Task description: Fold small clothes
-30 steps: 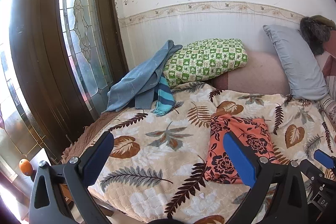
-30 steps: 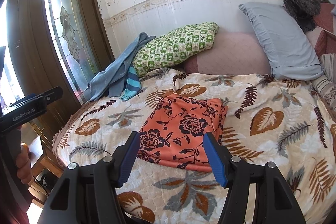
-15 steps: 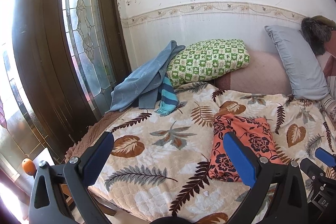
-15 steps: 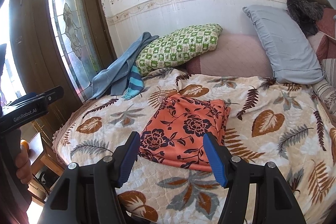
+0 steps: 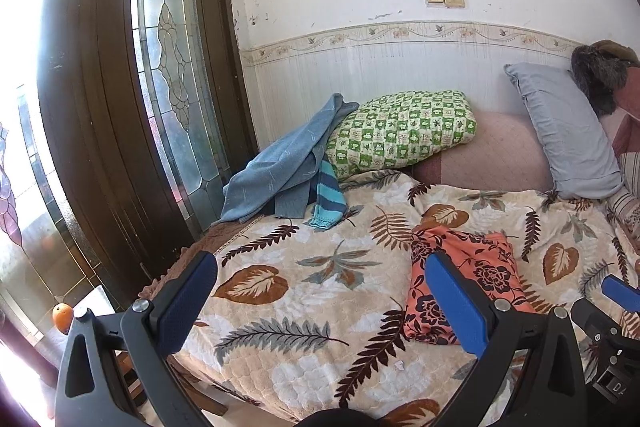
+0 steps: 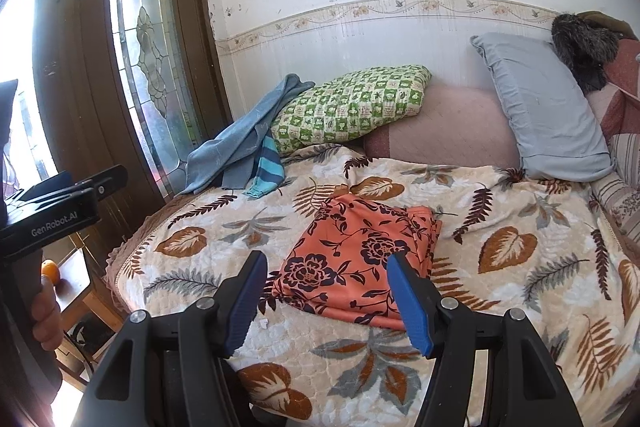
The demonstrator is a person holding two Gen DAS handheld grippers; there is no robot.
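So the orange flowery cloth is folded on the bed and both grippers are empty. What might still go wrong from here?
Two things, I think. The folded orange floral cloth has loose, uneven edges at its far right corner, so a nudge from the open right gripper might undo the fold. The blue garments hang over the bed's corner by the door; tugging one with the open left gripper might drag the striped piece off the leaf-patterned blanket.

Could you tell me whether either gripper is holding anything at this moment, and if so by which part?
Nothing is held. The left gripper and right gripper both stand open and empty above the bed, and the folded orange floral garment lies free on the leaf-patterned bedspread.
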